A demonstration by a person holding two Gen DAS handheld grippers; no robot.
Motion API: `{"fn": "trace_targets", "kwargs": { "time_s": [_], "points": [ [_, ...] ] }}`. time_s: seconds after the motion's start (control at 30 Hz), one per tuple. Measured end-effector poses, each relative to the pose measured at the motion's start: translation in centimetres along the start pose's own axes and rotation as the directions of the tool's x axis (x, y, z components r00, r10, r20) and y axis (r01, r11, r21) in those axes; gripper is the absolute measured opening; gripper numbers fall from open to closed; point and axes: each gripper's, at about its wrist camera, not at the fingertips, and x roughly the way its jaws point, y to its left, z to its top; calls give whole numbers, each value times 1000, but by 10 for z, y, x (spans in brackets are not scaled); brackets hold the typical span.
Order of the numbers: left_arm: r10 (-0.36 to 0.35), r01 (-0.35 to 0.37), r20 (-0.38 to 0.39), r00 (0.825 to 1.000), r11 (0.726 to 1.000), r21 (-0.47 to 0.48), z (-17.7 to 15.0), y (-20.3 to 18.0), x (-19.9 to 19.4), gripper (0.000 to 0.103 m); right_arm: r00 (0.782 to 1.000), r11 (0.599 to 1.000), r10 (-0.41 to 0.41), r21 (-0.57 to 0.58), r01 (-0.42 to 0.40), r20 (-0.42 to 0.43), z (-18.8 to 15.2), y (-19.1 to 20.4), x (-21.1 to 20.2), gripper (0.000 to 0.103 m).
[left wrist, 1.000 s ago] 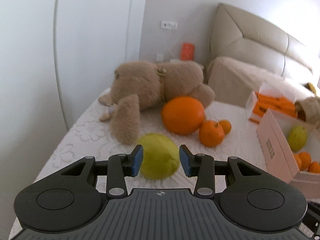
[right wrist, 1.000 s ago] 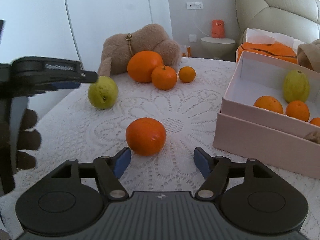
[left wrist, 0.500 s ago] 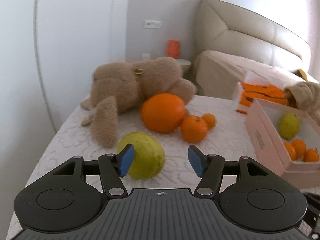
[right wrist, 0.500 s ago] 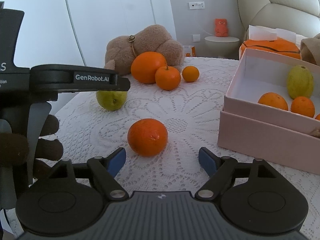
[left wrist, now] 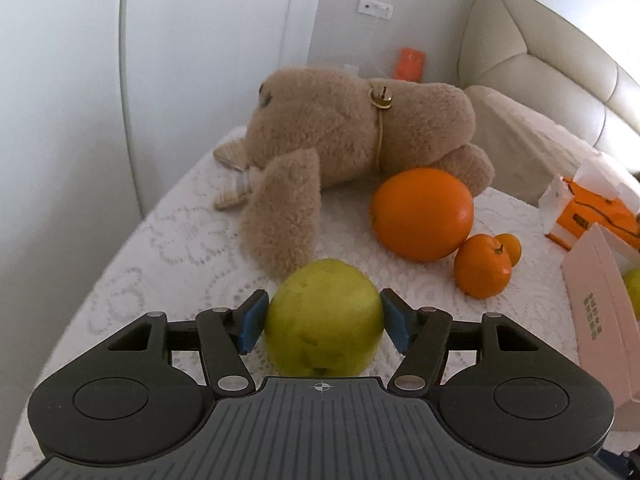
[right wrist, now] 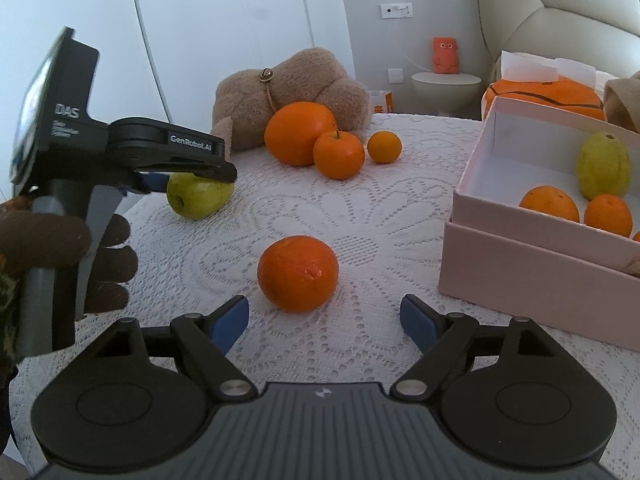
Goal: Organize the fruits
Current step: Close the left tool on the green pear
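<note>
A green pear (left wrist: 322,316) lies on the white lace cloth, between the two blue pads of my left gripper (left wrist: 323,322); the pads touch its sides. It also shows in the right wrist view (right wrist: 199,197), under the left gripper (right wrist: 176,152). My right gripper (right wrist: 323,322) is open and empty, just short of a loose orange (right wrist: 298,273). A big orange (left wrist: 421,214), a mandarin (left wrist: 483,271) and a small mandarin (left wrist: 509,247) lie further back. A pink box (right wrist: 532,240) at the right holds a pear (right wrist: 603,168) and several oranges.
A brown plush toy (left wrist: 340,148) lies behind the fruit, one limb close to the green pear. An orange tissue box (left wrist: 592,210) stands behind the pink box. The table's left edge runs near a white wall. A bed headboard is at the far right.
My left gripper has opened wider, moved forward around the green pear, and closed its pads onto its sides. My right gripper has stayed open near the loose orange.
</note>
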Motion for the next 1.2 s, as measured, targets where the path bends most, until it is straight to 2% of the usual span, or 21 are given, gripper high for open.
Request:
{"fn": "trace_targets", "kwargs": {
  "time_s": [0.1, 0.27, 0.33, 0.53, 0.6, 0.73, 0.87, 1.1, 1.2],
  "points": [
    [-34, 34, -7, 999, 999, 4, -3, 1, 2, 65, 1000, 1000, 0, 0, 0, 0, 0, 0, 0, 84],
    [-69, 69, -6, 998, 994, 89, -9, -1, -1, 65, 1000, 1000, -1, 0, 1, 0, 0, 0, 0, 84],
    [-86, 86, -5, 996, 992, 93, -11, 1, -4, 65, 1000, 1000, -1, 0, 1, 0, 0, 0, 0, 84],
    [-126, 127, -18, 992, 989, 81, -23, 3, -28, 64, 1000, 1000, -1, -1, 1, -1, 0, 0, 0, 84],
    [-159, 162, -40, 987, 982, 98, -31, 0, -37, 64, 1000, 1000, 0, -2, 0, -1, 0, 0, 0, 85],
    [-155, 158, -31, 987, 975, 154, -45, -7, -50, 65, 1000, 1000, -2, -1, 2, -1, 0, 1, 0, 85],
    [-183, 184, -19, 983, 975, 125, -48, 0, -50, 65, 1000, 1000, 7, -10, -7, -9, 0, 1, 1, 88],
    [-235, 234, 0, 972, 968, 85, -48, 9, -42, 65, 998, 998, 48, -36, -50, -50, 4, 2, 6, 100],
    [-248, 245, 21, 969, 965, 93, -50, 10, -40, 65, 997, 996, 31, -78, -37, -77, 4, 9, 8, 103]
  ]
}}
